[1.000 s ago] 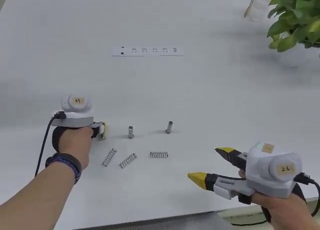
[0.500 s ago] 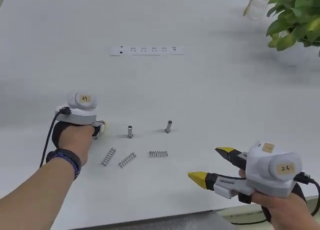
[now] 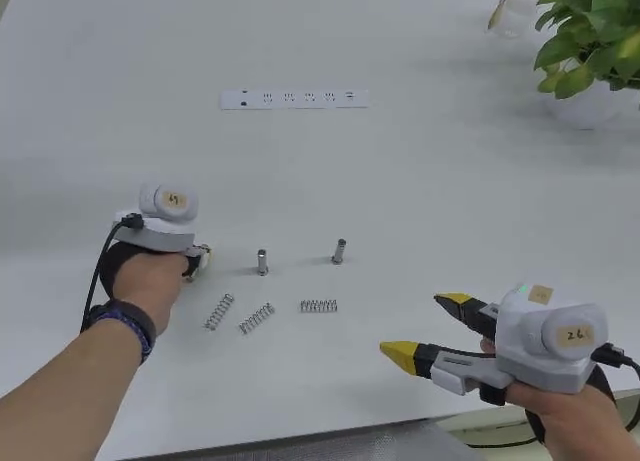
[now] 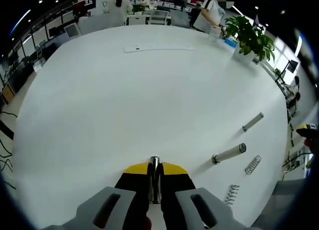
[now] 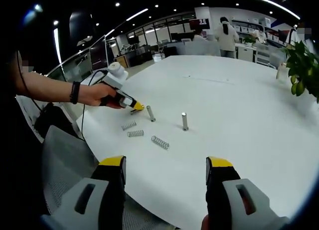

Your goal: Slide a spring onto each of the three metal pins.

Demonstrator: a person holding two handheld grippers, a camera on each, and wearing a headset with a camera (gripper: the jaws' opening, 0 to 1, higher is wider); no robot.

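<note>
Three small coiled wire springs lie flat in a row on the white worktable (image 3: 430, 191): left spring (image 3: 219, 312), middle spring (image 3: 256, 319), right spring (image 3: 318, 306). Just behind them two short silver metal pins stand upright, the centre pin (image 3: 262, 262) and the right pin (image 3: 340, 251). A third pin (image 4: 154, 185) is clamped between the yellow-tipped jaws of the left gripper (image 4: 154, 166) (left of the others). The right gripper (image 3: 414, 324) hovers near the table's front edge, jaws spread wide, holding nothing.
</note>
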